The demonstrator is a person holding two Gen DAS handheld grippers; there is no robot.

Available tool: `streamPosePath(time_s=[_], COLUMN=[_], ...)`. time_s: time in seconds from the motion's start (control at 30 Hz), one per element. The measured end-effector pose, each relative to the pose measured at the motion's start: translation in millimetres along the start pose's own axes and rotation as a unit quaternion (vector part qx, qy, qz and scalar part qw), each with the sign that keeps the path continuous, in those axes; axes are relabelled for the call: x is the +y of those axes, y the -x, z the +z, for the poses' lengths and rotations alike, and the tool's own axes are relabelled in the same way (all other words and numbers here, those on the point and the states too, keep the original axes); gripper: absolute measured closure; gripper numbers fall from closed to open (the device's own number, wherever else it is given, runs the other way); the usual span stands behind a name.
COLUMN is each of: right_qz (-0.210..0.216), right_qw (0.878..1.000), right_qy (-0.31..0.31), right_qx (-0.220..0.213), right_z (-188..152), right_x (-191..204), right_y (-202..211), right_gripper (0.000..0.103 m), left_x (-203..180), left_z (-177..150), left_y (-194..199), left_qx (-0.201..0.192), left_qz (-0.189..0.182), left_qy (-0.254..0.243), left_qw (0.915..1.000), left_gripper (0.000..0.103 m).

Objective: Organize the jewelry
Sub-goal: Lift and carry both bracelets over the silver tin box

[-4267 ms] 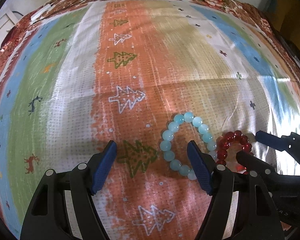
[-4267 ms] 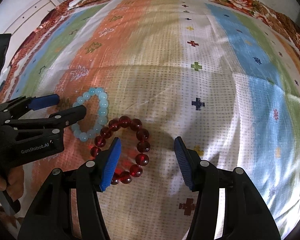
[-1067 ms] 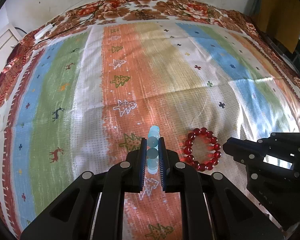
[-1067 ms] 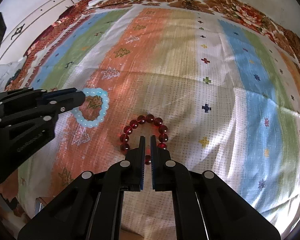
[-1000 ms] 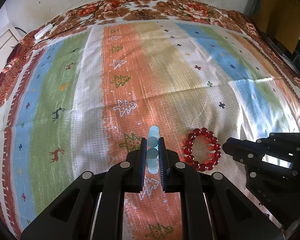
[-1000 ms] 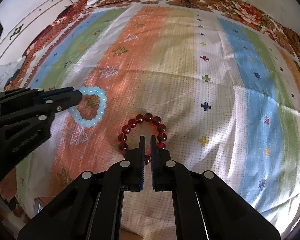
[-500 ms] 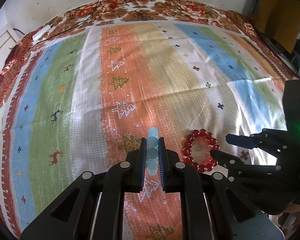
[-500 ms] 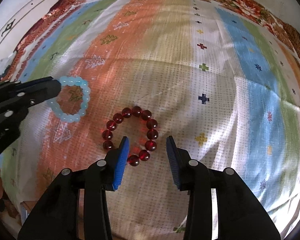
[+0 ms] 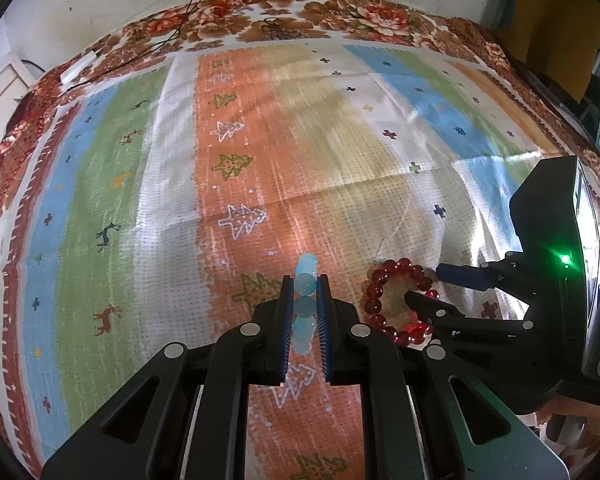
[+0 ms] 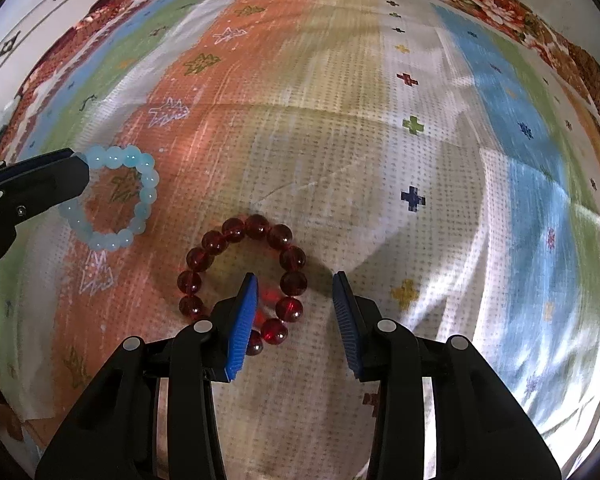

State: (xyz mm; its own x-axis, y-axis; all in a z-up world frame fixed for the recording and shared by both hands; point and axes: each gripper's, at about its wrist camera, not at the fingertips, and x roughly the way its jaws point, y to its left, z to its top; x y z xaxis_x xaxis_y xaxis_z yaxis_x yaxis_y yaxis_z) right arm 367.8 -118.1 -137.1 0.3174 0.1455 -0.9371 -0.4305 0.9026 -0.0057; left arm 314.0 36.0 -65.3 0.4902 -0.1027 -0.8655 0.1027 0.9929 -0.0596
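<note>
Jewelry here = two bead bracelets, both seen over a striped bedspread.

Left wrist view: light-blue bead bracelet point(image 9: 305, 300) is pinched edge-on between the pads of the left gripper point(image 9: 303, 280), jaws pressed nearly together w/ beads stacked in the gap; a few beads stick out past the fingertips, above a green tree motif. Whether the lower beads touch the cloth can't be told. Dark red bead bracelet point(image 9: 396, 300) lies flat on the bedspread point(image 9: 140, 200), just right of the left gripper. Right gripper point(image 9: 424, 286) is seen from the side at the red ring, jaws spread: one finger w/ blue pad near the ring's far-right edge, the other black finger over the ring's near-right part. A green light is lit on its body. Part of a hand is visible at the bottom right edge. Cables run along the far floral border.

Right wrist view: right gripper point(image 10: 296, 304) has jaws spread, nothing clamped. Red bracelet point(image 10: 244, 268) lies flat; left pad sits inside/over the ring, right pad outside it, so the ring's right-hand beads are between the pads, untouched as far as can be seen. Blue bracelet point(image 10: 136, 196) is held at its left side by the left gripper point(image 10: 78, 168), well left of the red one, not touching it.
</note>
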Motion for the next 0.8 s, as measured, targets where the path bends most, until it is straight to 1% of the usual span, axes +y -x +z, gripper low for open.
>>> streamPosePath(time_s=[0.1, 0.13, 0.17, 0.2, 0.53, 0.7, 0.8], right_qz=[-0.011, -0.009, -0.007, -0.011, -0.009, -0.003, 0.005], right_qw=[1.0, 1.0, 1.0, 1.0, 1.0, 0.999, 0.999], right_qy=[0.016, 0.018, 0.021, 0.021, 0.025, 0.026, 0.028], right_qx=[-0.001, -0.001, -0.001, -0.001, -0.006, -0.021, -0.038], right_z=[0.3, 0.5, 0.7, 0.7, -1.4, -1.9, -2.2], right_x=[4.7, 5.8, 7.3, 8.0, 8.5, 10.8, 15.0], right_y=[-2.0, -2.6, -3.0, -3.0, 1.1, 17.1, 34.3], right_gripper=[0.065, 0.071, 0.084, 0.088, 0.089, 0.089, 0.089], left_x=[1.3, 1.1, 1.1, 1.1, 4.0, 3.4, 2.3], left_z=[-0.5, -0.5, -0.4, -0.1, -0.7, -1.1, -2.2], left_y=[-1.0, -0.9, -0.9, -1.1, 1.4, 8.0, 14.7], left_qx=[0.001, 0.001, 0.001, 0.001, -0.003, -0.007, -0.012], left_qz=[0.0, 0.0, 0.001, 0.001, 0.0, 0.0, -0.001], left_qy=[0.0, 0.0, -0.001, -0.001, 0.0, 0.001, 0.002], left_qw=[1.0, 1.0, 1.0, 1.0, 1.0, 1.0, 0.9999], left_gripper=[0.092, 0.092, 0.092, 0.092, 0.092, 0.092, 0.092])
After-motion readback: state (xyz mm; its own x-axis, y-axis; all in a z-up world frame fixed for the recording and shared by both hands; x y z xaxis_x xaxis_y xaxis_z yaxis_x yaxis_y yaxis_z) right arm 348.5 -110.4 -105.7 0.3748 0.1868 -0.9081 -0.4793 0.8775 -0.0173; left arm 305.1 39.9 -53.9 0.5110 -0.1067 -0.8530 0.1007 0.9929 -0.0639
